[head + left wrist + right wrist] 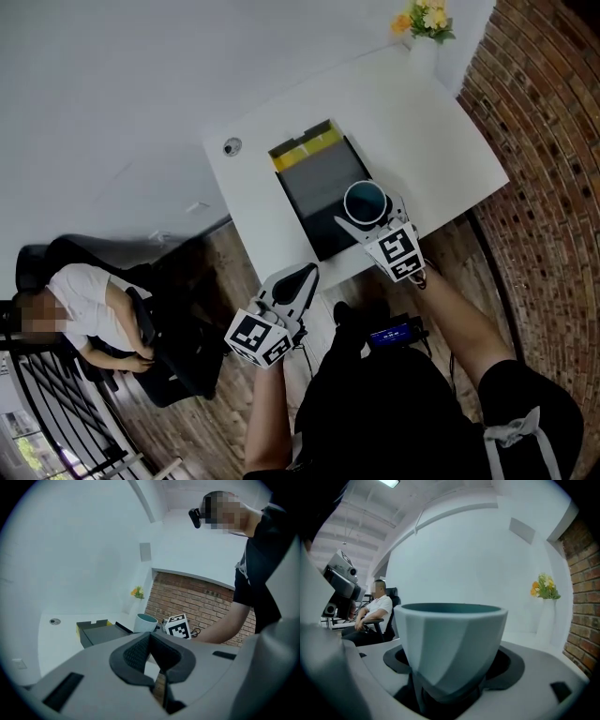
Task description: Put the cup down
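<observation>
A pale teal cup [366, 200] with a dark inside is upright between the jaws of my right gripper [367, 221], which is shut on its lower part. In the right gripper view the cup [452, 639] fills the middle. It is over the near right corner of a dark flat box [319, 183]; I cannot tell whether it touches the box. My left gripper [302, 279] hangs off the table's near edge, shut and holding nothing. The left gripper view shows the cup [146, 622] beside the right gripper's marker cube [178, 626].
The white table [422, 122] carries the box with a yellow flap [307, 145], a small round disc [232, 146] and a vase of flowers [424, 23] at the far corner. A brick wall [544, 141] stands to the right. A person sits in a chair [94, 314] at the left.
</observation>
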`<state>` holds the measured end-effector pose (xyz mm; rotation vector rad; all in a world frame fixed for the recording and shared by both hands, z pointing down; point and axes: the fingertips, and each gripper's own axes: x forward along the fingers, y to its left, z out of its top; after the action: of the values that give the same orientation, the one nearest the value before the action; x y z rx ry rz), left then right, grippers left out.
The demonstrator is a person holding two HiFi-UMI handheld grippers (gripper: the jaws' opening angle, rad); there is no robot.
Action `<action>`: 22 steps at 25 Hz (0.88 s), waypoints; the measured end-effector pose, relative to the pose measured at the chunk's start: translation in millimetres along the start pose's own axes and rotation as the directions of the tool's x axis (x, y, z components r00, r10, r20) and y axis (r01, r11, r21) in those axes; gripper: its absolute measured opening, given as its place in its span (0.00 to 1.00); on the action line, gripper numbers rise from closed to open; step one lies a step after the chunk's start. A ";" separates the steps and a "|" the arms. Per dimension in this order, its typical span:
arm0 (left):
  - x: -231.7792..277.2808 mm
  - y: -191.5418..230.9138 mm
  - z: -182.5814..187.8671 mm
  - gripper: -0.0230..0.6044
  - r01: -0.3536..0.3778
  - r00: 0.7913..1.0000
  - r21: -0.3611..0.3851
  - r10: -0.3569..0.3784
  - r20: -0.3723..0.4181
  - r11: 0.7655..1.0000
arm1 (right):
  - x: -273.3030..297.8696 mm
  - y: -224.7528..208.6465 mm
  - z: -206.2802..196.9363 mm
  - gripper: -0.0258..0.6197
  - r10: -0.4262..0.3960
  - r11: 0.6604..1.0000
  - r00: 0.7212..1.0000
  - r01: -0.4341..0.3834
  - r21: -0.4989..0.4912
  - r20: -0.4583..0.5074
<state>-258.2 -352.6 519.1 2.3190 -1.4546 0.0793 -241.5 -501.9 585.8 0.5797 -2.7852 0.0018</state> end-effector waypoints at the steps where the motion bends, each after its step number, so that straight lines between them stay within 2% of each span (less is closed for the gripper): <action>1: -2.1 1.2 0.2 0.05 -0.006 1.000 0.001 0.006 0.001 1.000 | -1.0 0.8 1.4 0.65 0.006 1.000 1.000 -0.006 -0.005 0.007; 5: -10.0 6.8 2.1 0.05 -0.029 1.000 0.003 0.029 0.012 1.000 | -5.1 1.6 7.3 0.68 0.033 0.999 0.999 -0.033 -0.002 0.022; 12: -22.2 10.7 3.5 0.05 -0.054 0.998 0.005 0.054 0.024 0.999 | -31.2 2.8 -2.7 0.71 0.044 0.999 0.999 -0.045 -0.025 -0.021; 22: -27.5 -2.2 -1.5 0.05 -0.037 0.999 0.010 0.037 0.034 0.999 | -83.8 -0.7 -22.2 0.70 -0.008 0.995 0.998 0.014 0.098 -0.064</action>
<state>-268.6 -327.8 512.8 2.3128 -1.5170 0.0585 -161.5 -468.5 583.0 0.6085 -2.7326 0.1535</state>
